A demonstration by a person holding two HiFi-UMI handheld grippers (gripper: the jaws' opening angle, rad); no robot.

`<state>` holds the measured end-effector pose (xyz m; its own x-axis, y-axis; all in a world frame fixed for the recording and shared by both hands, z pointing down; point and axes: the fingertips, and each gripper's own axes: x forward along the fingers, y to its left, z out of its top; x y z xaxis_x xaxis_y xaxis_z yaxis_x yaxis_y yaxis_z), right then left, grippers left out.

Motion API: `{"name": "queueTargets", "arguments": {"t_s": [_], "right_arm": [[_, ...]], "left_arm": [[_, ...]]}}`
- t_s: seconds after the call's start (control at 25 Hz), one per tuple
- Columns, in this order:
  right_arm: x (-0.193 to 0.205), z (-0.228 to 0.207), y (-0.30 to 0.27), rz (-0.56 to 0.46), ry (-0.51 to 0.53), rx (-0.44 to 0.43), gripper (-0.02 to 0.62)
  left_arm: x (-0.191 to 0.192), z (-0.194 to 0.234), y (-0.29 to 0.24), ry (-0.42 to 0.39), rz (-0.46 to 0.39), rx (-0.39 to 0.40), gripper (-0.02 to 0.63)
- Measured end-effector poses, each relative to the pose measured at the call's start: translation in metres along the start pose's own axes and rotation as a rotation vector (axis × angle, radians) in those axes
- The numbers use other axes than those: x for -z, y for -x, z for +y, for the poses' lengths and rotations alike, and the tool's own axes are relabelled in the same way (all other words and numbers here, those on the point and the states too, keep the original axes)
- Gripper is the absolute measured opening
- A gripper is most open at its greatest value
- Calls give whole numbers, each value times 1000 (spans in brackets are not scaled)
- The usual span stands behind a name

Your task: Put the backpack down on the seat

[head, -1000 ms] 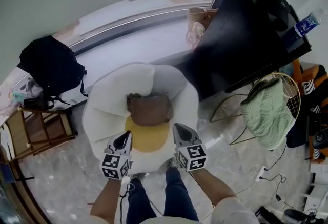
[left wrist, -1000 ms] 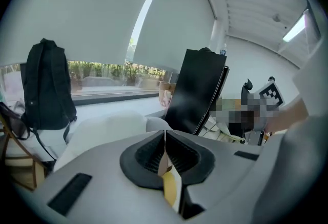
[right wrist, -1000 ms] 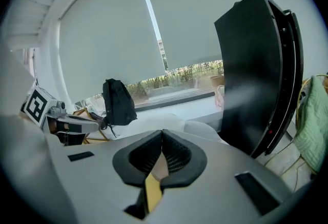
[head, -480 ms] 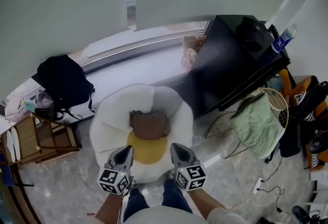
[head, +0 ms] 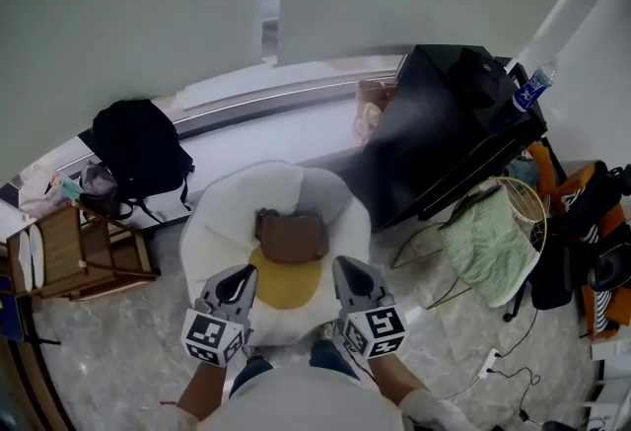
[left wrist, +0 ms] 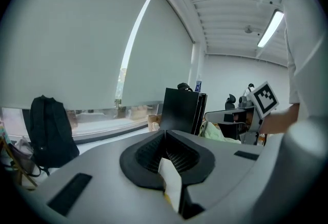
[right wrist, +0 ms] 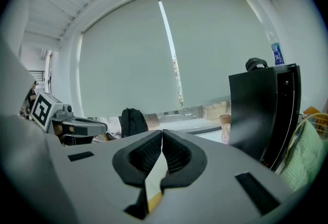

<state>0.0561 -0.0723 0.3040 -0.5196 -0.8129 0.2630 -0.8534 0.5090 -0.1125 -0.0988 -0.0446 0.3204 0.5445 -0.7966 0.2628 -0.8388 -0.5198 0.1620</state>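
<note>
I am holding the left gripper [head: 235, 283] and right gripper [head: 349, 277] closed and empty just before the seat [head: 219, 220]; the brown backpack [head: 292, 236] lying at its middle risks slumping off the soft padding.

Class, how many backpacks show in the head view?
2: brown backpack on the white seat; black backpack by the window ledge, left. Others may be hidden at right.

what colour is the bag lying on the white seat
The bag is brown; clearest in the head view.
</note>
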Motion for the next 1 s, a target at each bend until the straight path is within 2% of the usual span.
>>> {"name": "queueTargets", "arguments": {"t_s": [0.16, 0.36, 0.6, 0.8, 1.0], "right_arm": [[-16, 16, 13, -22, 54, -13, 31], [-37, 24, 23, -71, 61, -38, 31], [-57, 29, 32, -102, 87, -52, 31], [-60, 36, 36, -83, 116, -68, 31], [-56, 41, 38, -77, 106, -80, 31]], "left_arm": [[-13, -8, 18, -17, 5, 14, 38], [-33, -21, 30, -16, -29, 42, 38], [-53, -37, 36, -51, -68, 74, 38], [-63, -41, 39, -59, -96, 70, 38], [-59, -39, 43, -32, -101, 52, 38]]}}
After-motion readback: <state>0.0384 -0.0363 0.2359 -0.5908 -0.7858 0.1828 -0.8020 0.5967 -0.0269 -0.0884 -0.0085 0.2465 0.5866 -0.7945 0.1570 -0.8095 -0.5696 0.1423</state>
